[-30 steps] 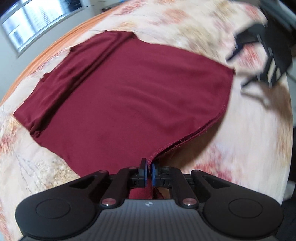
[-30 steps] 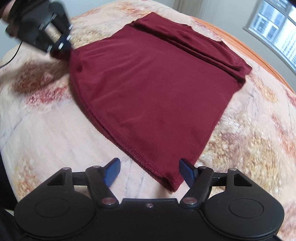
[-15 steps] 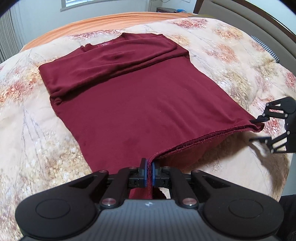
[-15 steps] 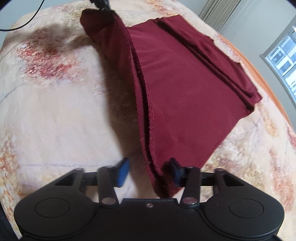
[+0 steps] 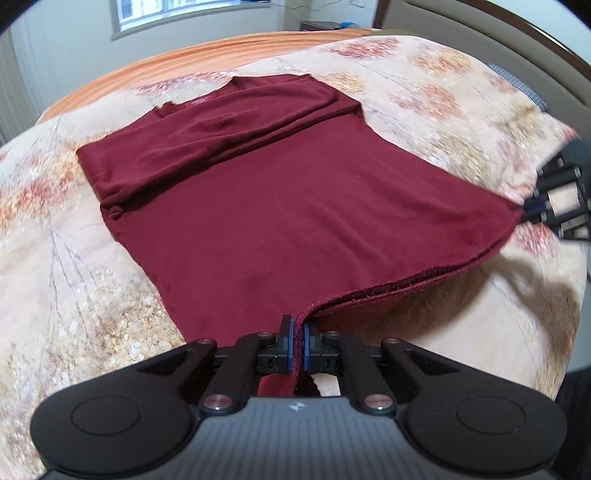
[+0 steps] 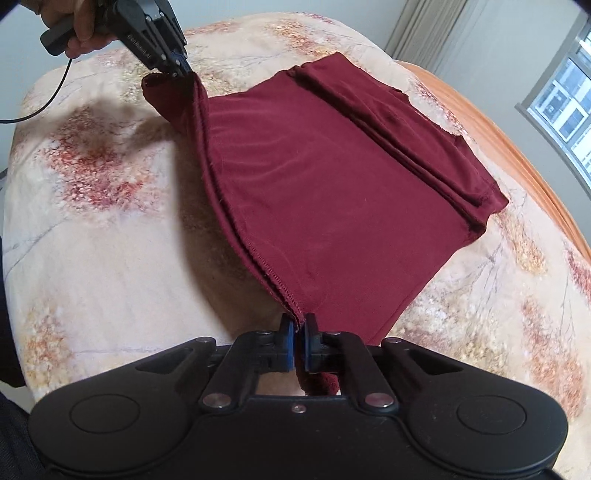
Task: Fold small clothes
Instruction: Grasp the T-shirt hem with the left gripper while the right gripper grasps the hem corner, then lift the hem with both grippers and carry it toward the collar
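Note:
A dark red shirt (image 5: 288, 206) lies on the floral bedspread, its sleeves folded in across the far end (image 5: 229, 125). My left gripper (image 5: 297, 332) is shut on one corner of the near hem and holds it lifted. My right gripper (image 6: 300, 332) is shut on the other hem corner. The shirt (image 6: 332, 184) hangs stretched between the two, its hem raised off the bed. The right gripper also shows at the right edge of the left wrist view (image 5: 532, 210); the left gripper shows at the top left of the right wrist view (image 6: 177, 68).
The floral bedspread (image 5: 66, 280) covers the bed, with an orange sheet edge (image 5: 221, 48) at the far side. A window (image 6: 569, 96) and wall lie beyond. A headboard (image 5: 498, 22) runs along the right. A cable (image 6: 44, 107) trails from the left gripper.
My right gripper has shut on the hem corner; it was open around it before. Both grippers have lifted the hem, and it is now stretched taut between them.

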The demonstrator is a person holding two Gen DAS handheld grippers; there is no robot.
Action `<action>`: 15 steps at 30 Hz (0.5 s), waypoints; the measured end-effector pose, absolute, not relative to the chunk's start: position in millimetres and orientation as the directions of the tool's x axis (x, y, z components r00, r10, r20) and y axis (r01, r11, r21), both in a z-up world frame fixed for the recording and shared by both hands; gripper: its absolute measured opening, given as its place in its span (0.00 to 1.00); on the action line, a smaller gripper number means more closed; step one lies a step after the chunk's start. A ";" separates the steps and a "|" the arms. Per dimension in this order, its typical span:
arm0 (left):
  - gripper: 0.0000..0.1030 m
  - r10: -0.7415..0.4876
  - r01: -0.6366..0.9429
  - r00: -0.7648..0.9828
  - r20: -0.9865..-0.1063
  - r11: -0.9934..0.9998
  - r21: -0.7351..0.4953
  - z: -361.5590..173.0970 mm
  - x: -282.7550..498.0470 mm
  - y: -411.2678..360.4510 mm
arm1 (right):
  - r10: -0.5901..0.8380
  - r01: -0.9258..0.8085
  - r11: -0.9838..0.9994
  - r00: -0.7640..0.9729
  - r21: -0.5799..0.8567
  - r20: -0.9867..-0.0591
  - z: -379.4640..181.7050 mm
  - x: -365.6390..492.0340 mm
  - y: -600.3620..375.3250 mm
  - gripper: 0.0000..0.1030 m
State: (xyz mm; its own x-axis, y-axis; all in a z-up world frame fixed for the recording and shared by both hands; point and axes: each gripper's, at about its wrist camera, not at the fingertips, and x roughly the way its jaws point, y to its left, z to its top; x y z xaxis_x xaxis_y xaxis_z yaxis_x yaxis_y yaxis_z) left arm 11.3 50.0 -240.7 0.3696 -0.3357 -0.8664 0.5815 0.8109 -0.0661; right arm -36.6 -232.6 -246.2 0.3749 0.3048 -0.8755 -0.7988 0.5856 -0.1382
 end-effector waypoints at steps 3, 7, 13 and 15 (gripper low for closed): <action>0.04 -0.327 0.605 0.372 -0.869 0.795 -0.040 -236.6 -0.3 50.3 | 0.302 -0.807 0.576 0.362 -0.134 -0.882 -237.9 -32.2 -230.5 0.04; 0.04 -0.310 0.595 0.385 -0.869 0.803 -0.023 -228.7 -9.1 52.4 | 0.315 -0.822 0.556 0.347 -0.124 -0.884 -225.7 -23.7 -231.5 0.04; 0.04 -0.252 0.542 0.430 -0.867 0.840 0.024 -215.2 -14.6 45.8 | 0.388 -0.879 0.466 0.309 -0.104 -0.868 -212.3 -6.8 -240.0 0.04; 0.04 -0.235 0.527 0.434 -0.870 0.849 0.033 -212.3 -16.7 39.5 | 0.413 -0.901 0.422 0.287 -0.098 -0.864 -209.8 -0.4 -242.9 0.04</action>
State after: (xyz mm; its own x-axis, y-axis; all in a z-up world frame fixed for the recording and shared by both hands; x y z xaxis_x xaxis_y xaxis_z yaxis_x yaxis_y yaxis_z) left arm -16.7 39.5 -212.3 0.4342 -0.2350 -0.8696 0.5266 0.8495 0.0334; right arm -0.4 -242.9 -209.8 0.2874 0.4126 -0.8644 -0.9012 0.4221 -0.0982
